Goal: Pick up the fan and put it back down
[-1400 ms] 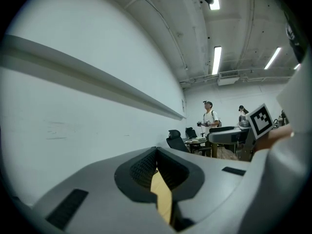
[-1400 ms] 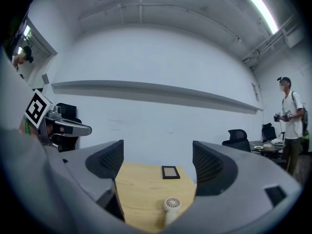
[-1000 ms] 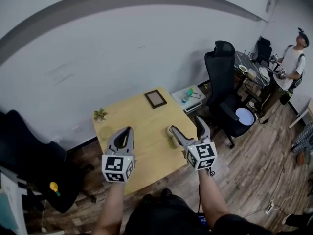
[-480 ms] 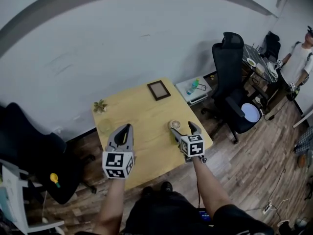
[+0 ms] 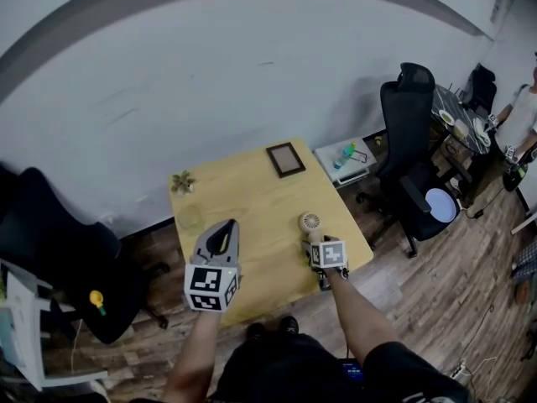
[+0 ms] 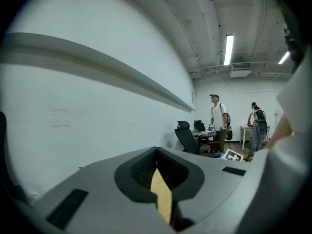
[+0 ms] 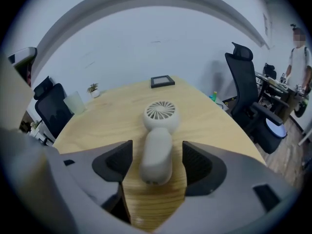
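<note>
Two sets of tongs are over the wooden surface [image 5: 252, 196]. We hold the right tongs [image 5: 314, 243] tipped down over the white hand fan [image 5: 310, 222], which lies flat near the surface's right edge with its round grille pointing away from us. In the right gripper view the fan's handle [image 7: 157, 152] sits between the two jaws, which are closing on it. A strip of wood still shows on each side, so the pads do not press on it.

We keep the left tongs [image 5: 225, 229] nearly level above the near left part of the surface, with the jaws drawn together and nothing between them. Farther back stand a picture frame [image 5: 286, 159], a small plant [image 5: 183, 182] and a pale cup [image 5: 190, 218].
</note>
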Demonstrator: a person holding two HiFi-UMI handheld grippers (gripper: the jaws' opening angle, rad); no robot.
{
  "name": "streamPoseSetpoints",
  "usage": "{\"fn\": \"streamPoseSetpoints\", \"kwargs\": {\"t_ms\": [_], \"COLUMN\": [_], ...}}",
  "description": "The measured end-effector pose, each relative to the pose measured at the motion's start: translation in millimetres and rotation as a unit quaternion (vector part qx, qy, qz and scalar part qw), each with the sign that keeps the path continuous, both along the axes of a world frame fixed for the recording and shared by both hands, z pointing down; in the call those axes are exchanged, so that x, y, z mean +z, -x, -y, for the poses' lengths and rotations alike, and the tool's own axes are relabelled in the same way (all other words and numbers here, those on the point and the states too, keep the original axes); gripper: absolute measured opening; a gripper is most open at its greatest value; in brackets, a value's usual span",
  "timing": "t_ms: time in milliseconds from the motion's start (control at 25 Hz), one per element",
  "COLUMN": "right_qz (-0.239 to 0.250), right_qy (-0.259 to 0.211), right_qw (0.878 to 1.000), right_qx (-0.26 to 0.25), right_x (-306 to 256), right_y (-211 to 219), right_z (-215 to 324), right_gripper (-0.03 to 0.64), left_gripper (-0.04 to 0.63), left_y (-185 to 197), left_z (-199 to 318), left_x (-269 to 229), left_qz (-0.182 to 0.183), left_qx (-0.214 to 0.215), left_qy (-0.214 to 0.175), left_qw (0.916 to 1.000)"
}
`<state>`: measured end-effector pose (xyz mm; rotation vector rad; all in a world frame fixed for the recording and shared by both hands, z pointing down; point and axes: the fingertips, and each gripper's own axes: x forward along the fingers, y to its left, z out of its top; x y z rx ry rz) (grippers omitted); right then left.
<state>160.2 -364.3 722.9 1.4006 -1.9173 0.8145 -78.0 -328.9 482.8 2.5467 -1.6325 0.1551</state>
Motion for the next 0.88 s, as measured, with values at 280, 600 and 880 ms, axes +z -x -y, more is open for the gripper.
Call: {"fn": "streamPoseSetpoints", "kwargs": {"t_ms": [280,600,880], "right_qz": [-0.028,-0.018,-0.005], "right_qy": [0.013,0.002,-0.095], "right_qw": [1.0,1.0,0.995], "right_qx": [-0.004,-0.004,-0.005], "right_x": [13,3,-50], "right_y": [-4,-5,-6], "right_z": [-2,2,21], "right_gripper": [0.209,0.206,0.204], "left_gripper": [0.023,0.023,0.023], "left_y": [-2,-2,-2], "left_z": [-1,-1,1], "left_x": [0,-2,-6], "left_qz": [0.003,0.007,0.004], "left_qx": [0.001,-0.002,-0.005], "left_qy": [0.002,0.001,-0.007], "left_qw": [1.0,1.0,1.0]}}
